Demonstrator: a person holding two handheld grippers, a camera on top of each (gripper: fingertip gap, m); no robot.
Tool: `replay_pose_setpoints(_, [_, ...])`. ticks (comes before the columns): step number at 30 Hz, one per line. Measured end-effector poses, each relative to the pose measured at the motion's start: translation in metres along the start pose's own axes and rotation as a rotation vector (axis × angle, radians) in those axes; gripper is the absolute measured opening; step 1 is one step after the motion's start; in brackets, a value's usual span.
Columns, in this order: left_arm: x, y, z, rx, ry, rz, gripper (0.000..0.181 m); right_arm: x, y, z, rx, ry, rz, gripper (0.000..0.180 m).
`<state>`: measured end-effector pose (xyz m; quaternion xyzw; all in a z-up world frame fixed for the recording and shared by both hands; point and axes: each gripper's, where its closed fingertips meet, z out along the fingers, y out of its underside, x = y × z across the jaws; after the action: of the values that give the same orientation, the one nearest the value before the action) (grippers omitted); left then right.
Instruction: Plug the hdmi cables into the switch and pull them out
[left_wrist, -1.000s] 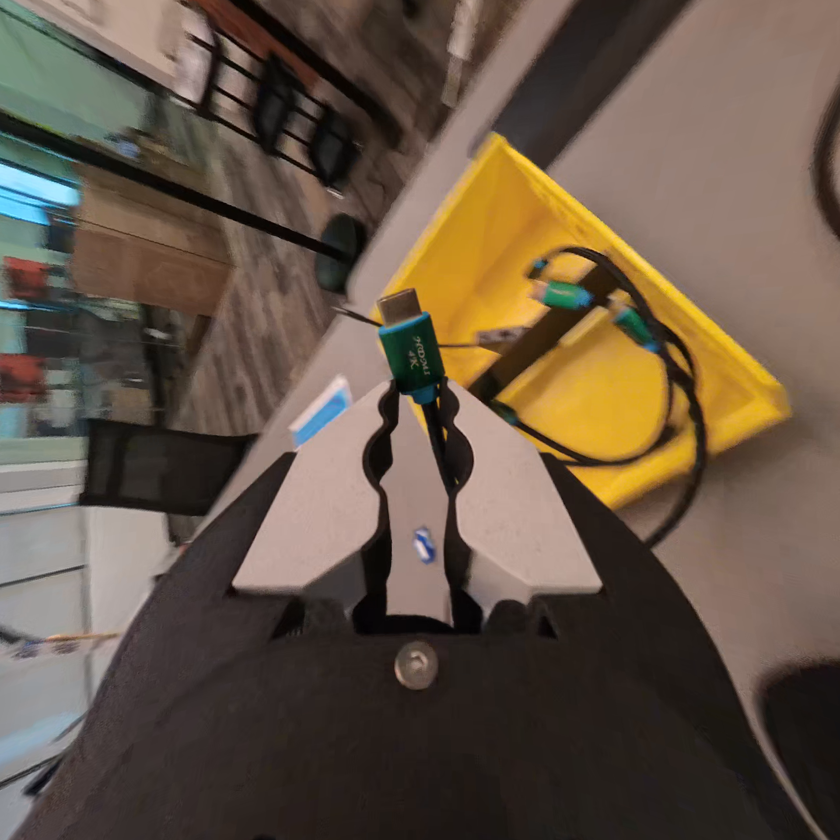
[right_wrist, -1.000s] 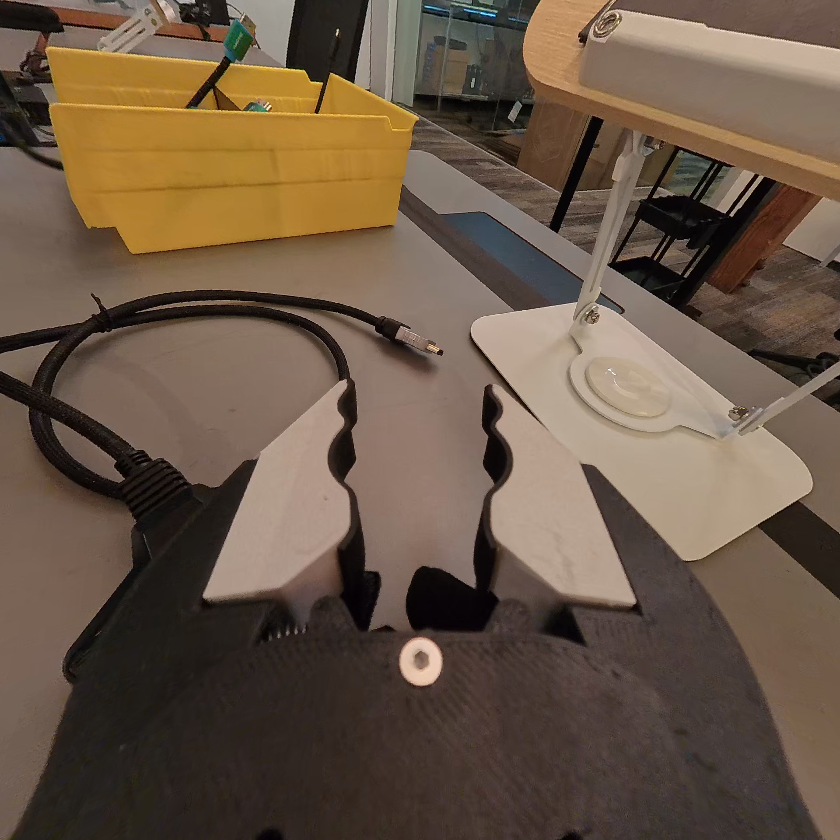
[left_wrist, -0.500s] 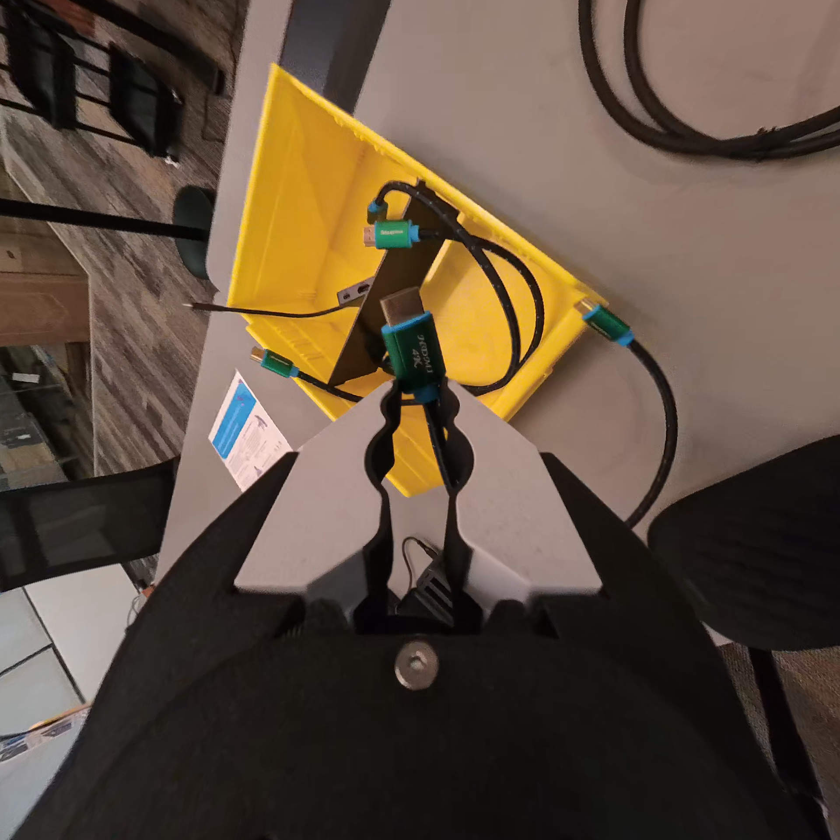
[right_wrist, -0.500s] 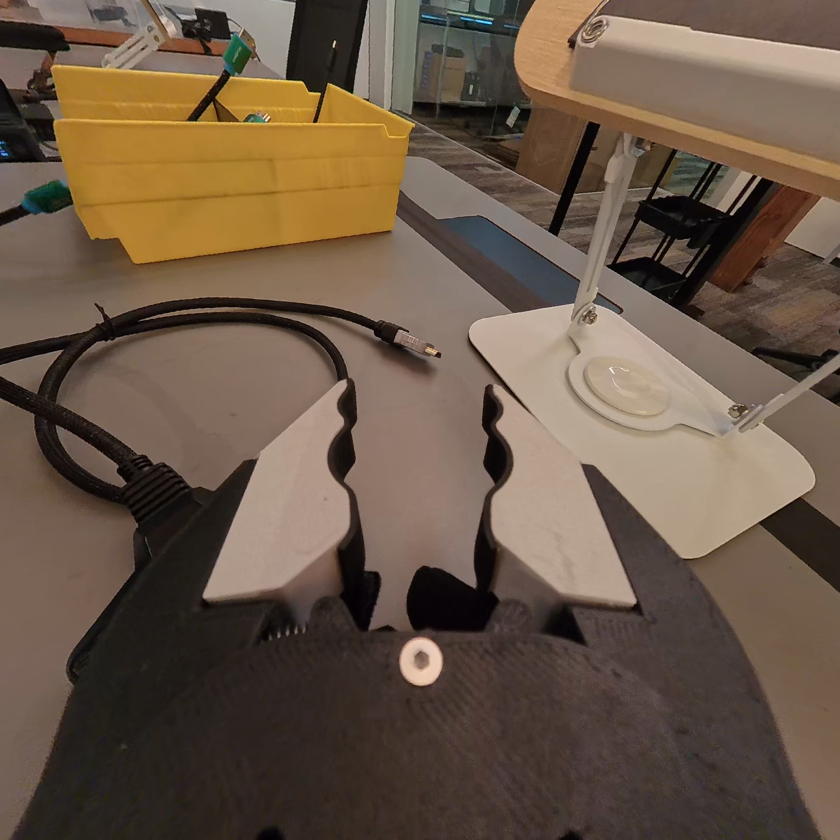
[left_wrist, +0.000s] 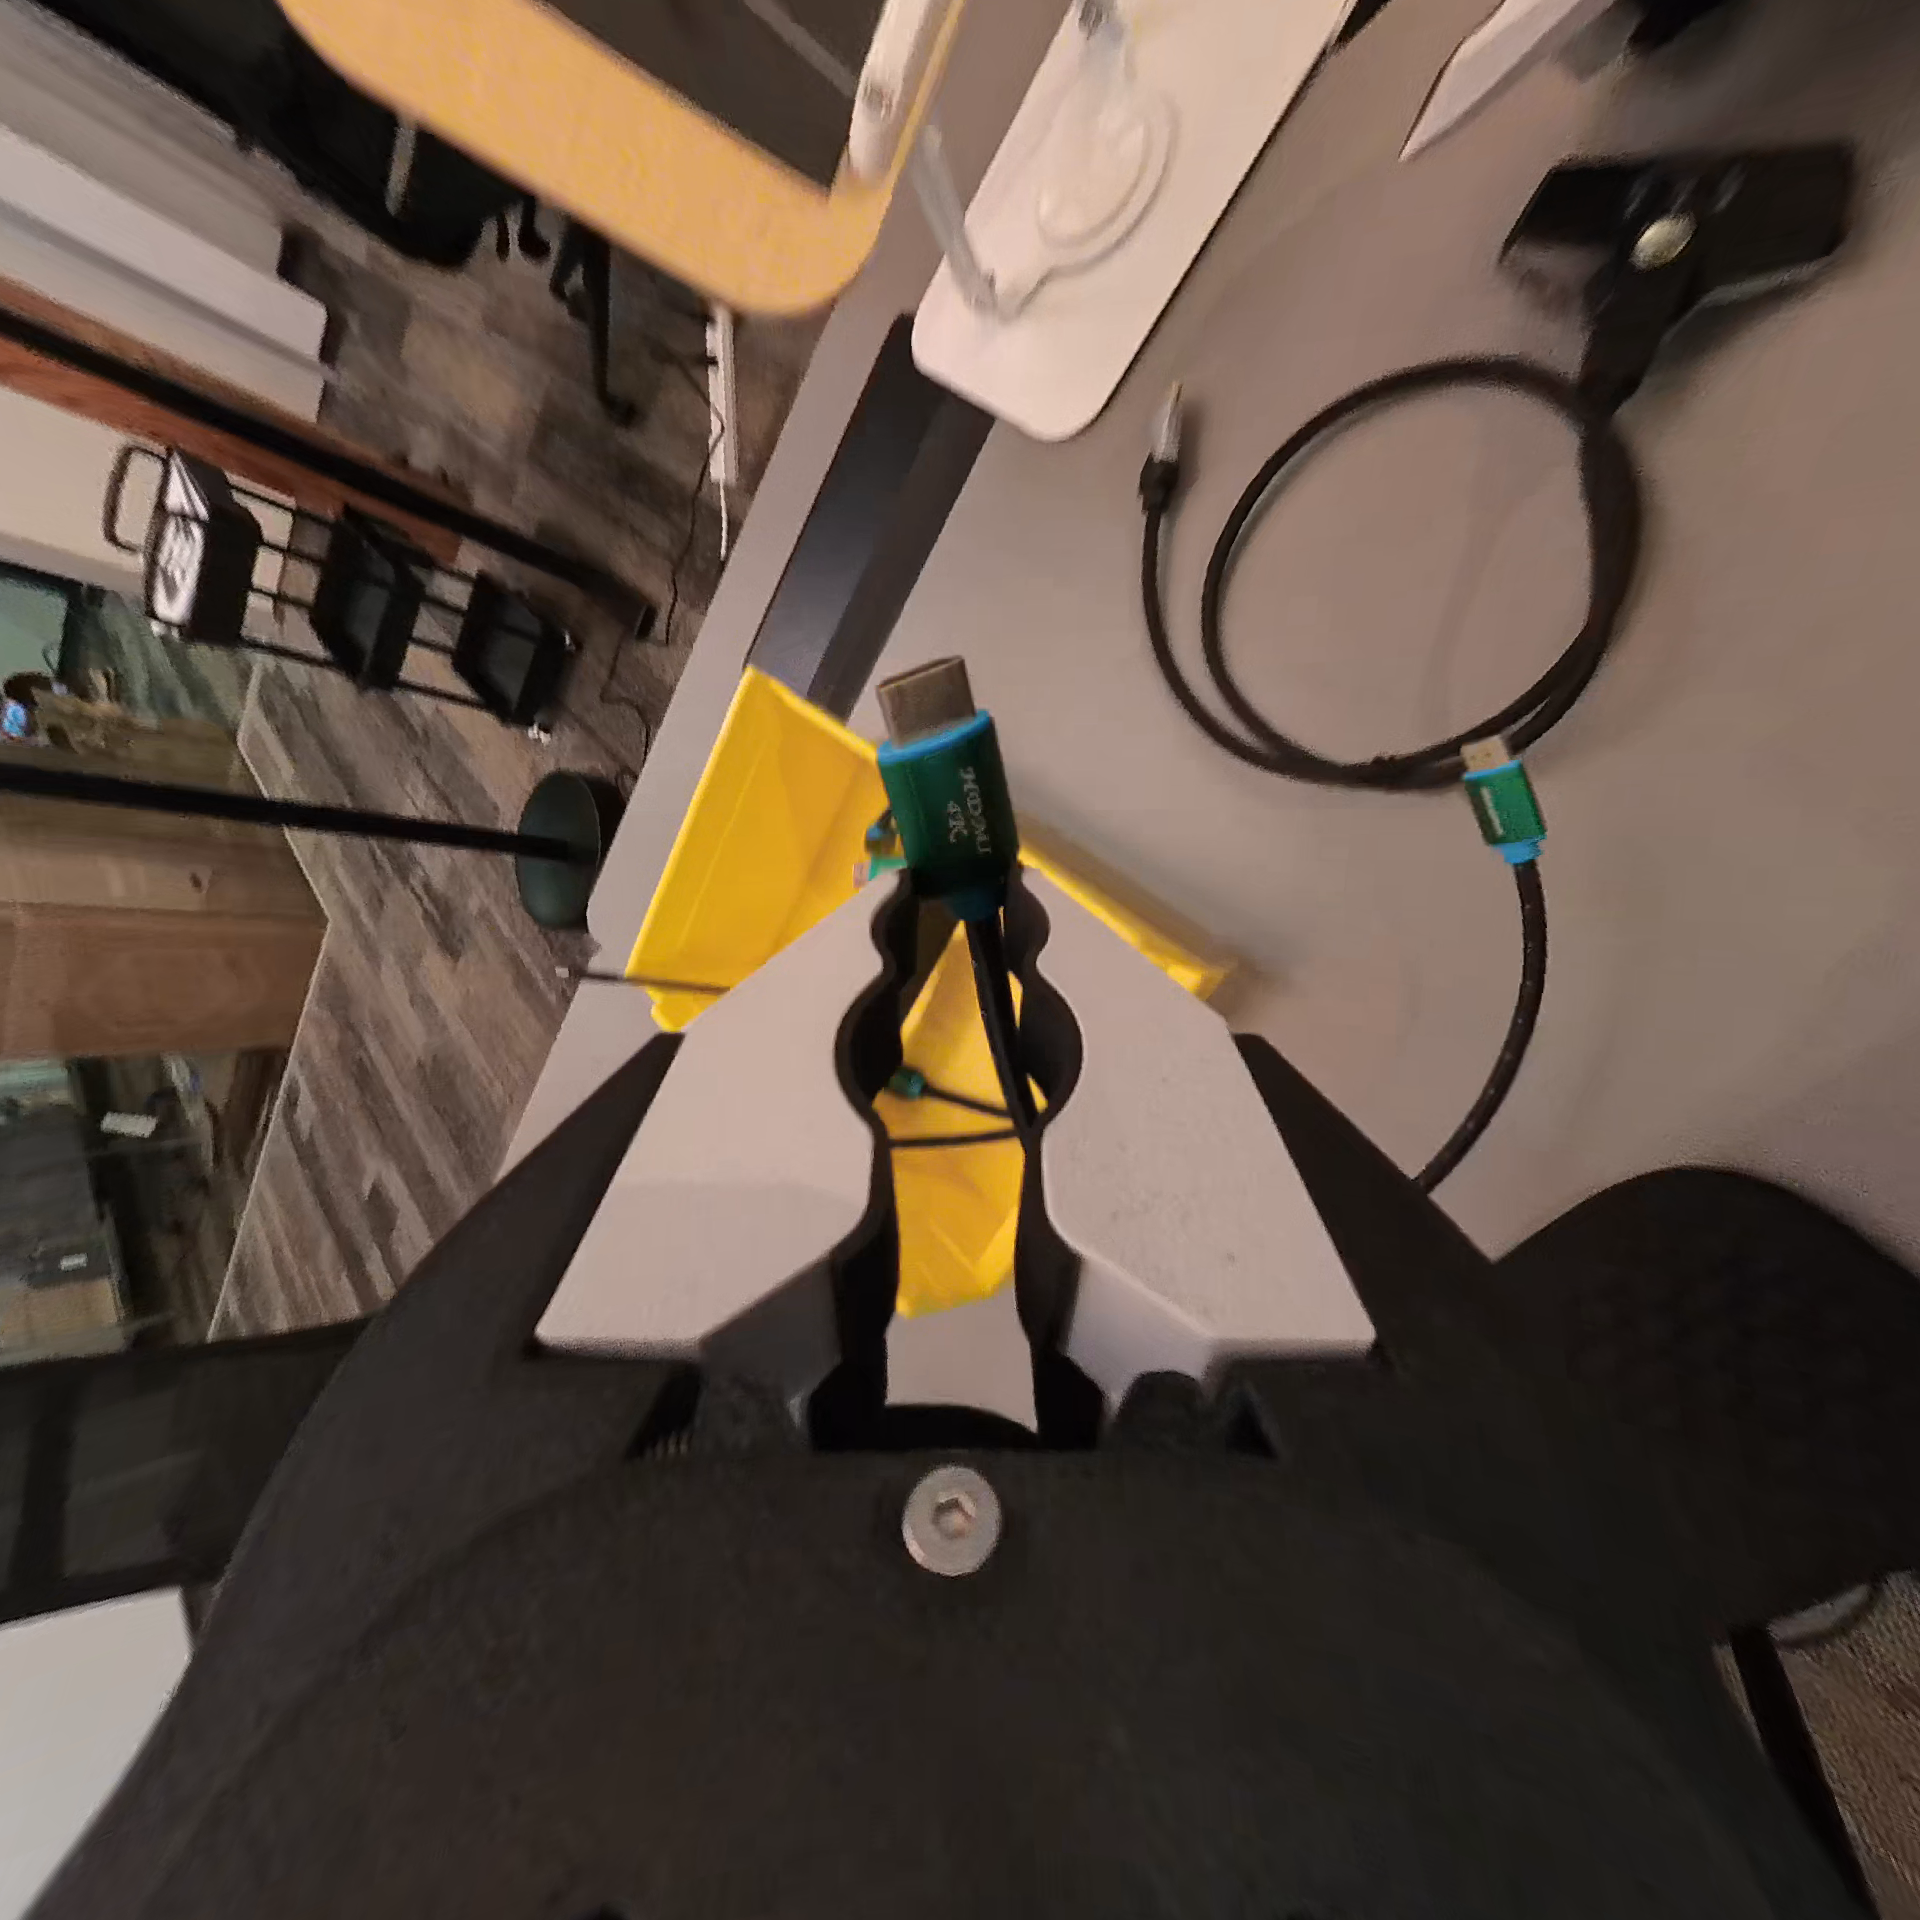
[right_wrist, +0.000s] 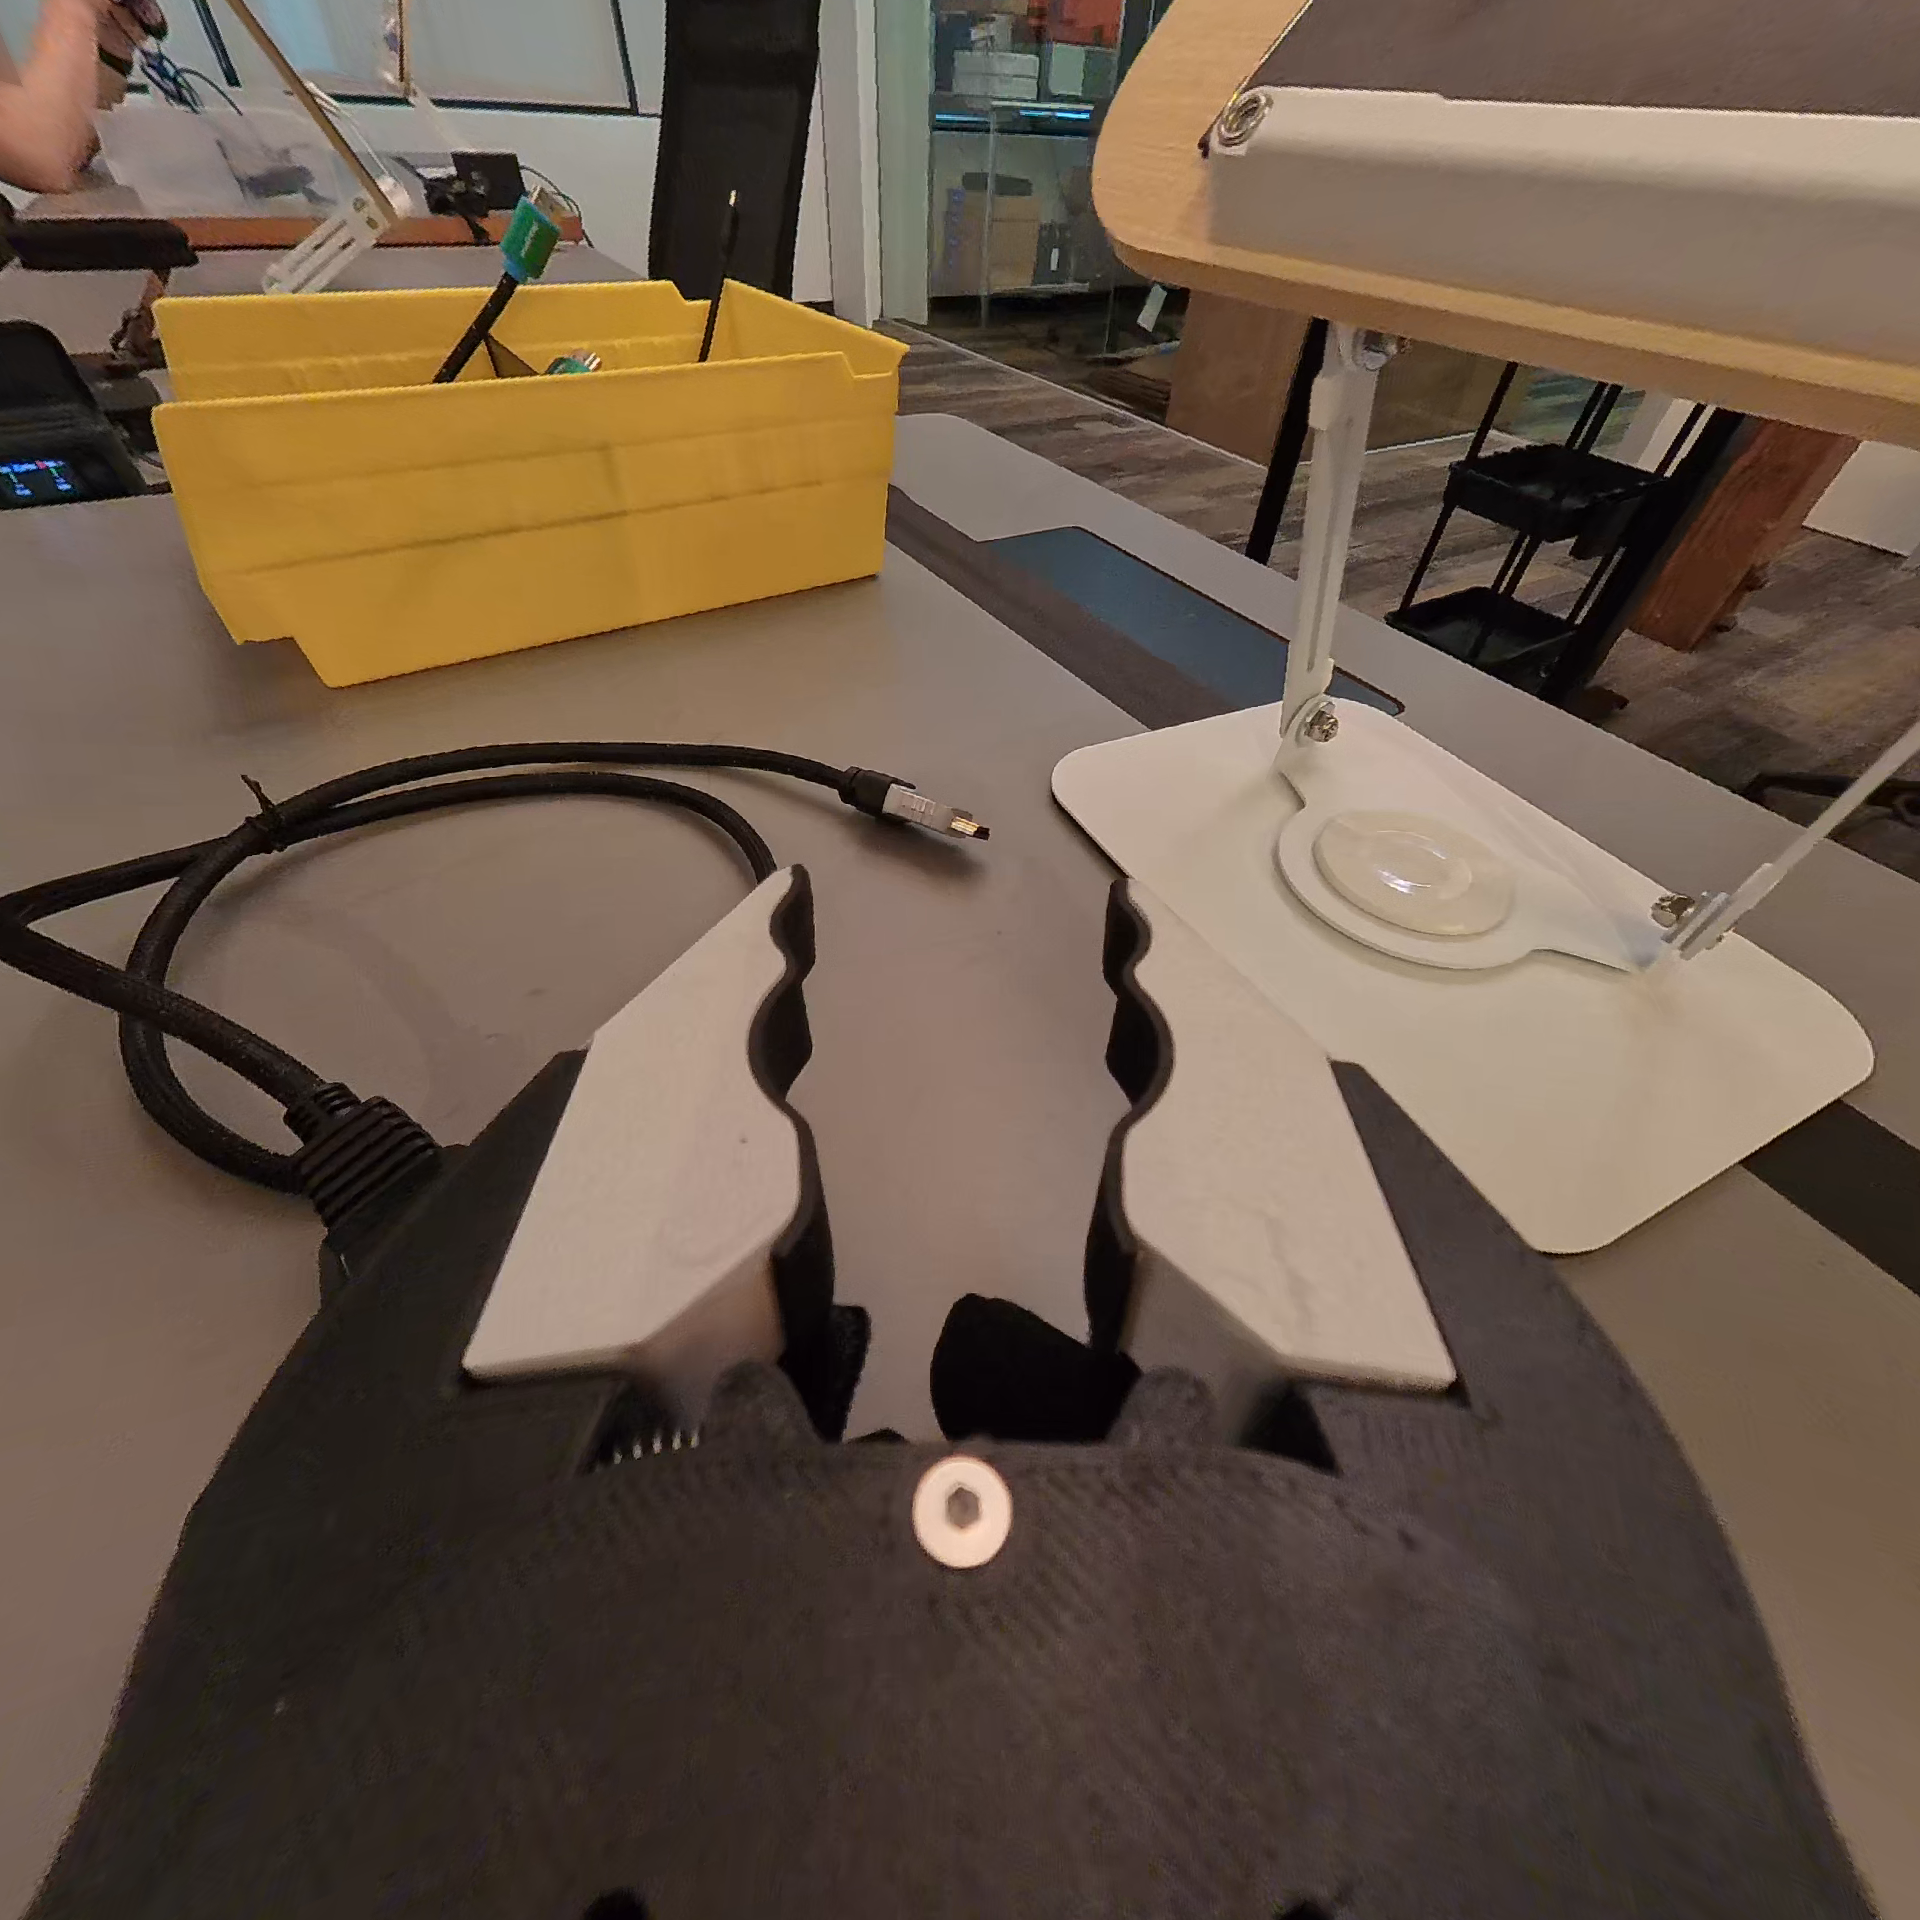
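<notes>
1. The left hand-held gripper (left_wrist: 951, 894) is high above the surface (left_wrist: 1714, 935) and looks steeply down on it. Its pale, wavy-edged fingers (left_wrist: 748, 1122) are clenched on a green plug (left_wrist: 943, 802) with blue end rings; the metal tip points away from the camera and the thin black cord runs back between the fingers.
2. Below it sits a yellow bin (left_wrist: 769, 831) of smooth plastic, with more green plugs inside.
3. A second green plug (left_wrist: 1501, 805) lies on the surface, its braided black cord curving toward the view's lower edge, just beside a looped black cable (left_wrist: 1590, 582).
4. The right hand-held gripper (right_wrist: 961, 914) sits low, nearly level with the grey matte surface, its fingers spread apart and holding nothing.
5. At its left side, a ribbed black strain relief (right_wrist: 358, 1153) runs into a dark box, the switch (right_wrist: 384, 1247), mostly hidden under the gripper.
6. The braided cable loops ahead and ends in a metal-tipped plug (right_wrist: 920, 810), near a white metal stand base (right_wrist: 1558, 1091).
</notes>
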<state>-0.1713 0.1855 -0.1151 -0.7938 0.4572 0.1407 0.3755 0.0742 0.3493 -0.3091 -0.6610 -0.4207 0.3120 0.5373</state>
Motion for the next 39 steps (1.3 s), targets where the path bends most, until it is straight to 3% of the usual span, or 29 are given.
replay_pose_setpoints(6, [0.028, -0.074, -0.001, 0.201, 0.054, 0.039, 0.014, 0.008, -0.005, -0.006, 0.039, -0.003, 0.071, 0.055])
replay_pose_setpoints(11, [0.047, -0.133, 0.016, 0.390, 0.092, 0.026, 0.015, 0.015, -0.027, -0.022, 0.170, -0.050, 0.175, 0.053])
replay_pose_setpoints(26, [0.107, -0.242, 0.099, 0.639, 0.360, -0.069, 0.014, 0.038, -0.081, -0.094, 0.446, -0.211, 0.241, 0.049])
replay_pose_setpoints(32, [0.137, -0.272, 0.109, 0.803, 0.593, -0.129, 0.013, -0.020, -0.091, -0.094, 0.458, -0.472, 0.159, 0.051])
replay_pose_setpoints(36, [0.144, -0.282, 0.117, 0.848, 0.655, -0.168, 0.014, -0.063, -0.093, -0.093, 0.436, -0.611, 0.075, 0.051])
replay_pose_setpoints(38, [0.146, -0.285, 0.119, 0.858, 0.673, -0.173, 0.013, -0.071, -0.092, -0.090, 0.417, -0.616, 0.041, 0.038])
replay_pose_setpoints(39, [0.148, -0.285, 0.120, 0.856, 0.677, -0.170, 0.013, -0.072, -0.091, -0.089, 0.406, -0.606, 0.019, 0.022])
